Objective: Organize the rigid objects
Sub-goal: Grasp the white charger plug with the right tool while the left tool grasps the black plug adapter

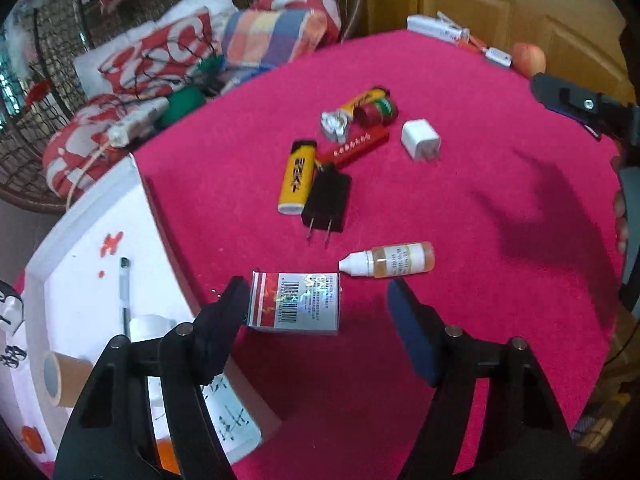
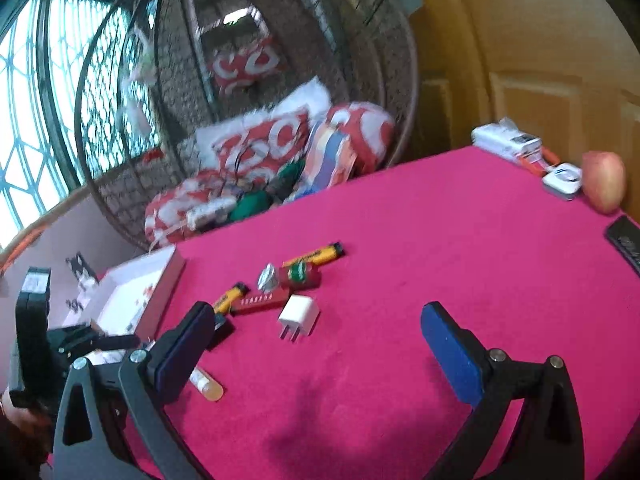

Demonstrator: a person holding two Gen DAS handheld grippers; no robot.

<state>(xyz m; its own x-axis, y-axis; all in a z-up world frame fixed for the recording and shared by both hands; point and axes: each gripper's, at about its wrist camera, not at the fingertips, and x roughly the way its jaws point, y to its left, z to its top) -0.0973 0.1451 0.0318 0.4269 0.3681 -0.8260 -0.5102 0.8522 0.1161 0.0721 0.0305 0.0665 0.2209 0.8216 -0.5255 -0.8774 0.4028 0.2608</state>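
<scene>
- Pink cloth covers the table (image 1: pixel 460 208); a white tray (image 1: pixel 92 240) sits at its left edge.
- Left gripper (image 1: pixel 316 300) stands fingers apart around the small box (image 1: pixel 295 303), beside the tray.
- Risk: the left finger (image 1: pixel 230 308) already touches the box, so closing could skid it into the dropper bottle (image 1: pixel 390 260).
- Right gripper (image 2: pixel 316 344) hangs spread and empty.

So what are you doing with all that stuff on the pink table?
A person is tidying small things with a gripper in each hand. The left gripper is open right around a small red and silver box, not squeezing it yet. The right gripper is open too, holding nothing. A dropper bottle, black plug, white charger and yellow lighter lie on the cloth. A white tray sits at the table's left edge with a pen and tape in it.
</scene>
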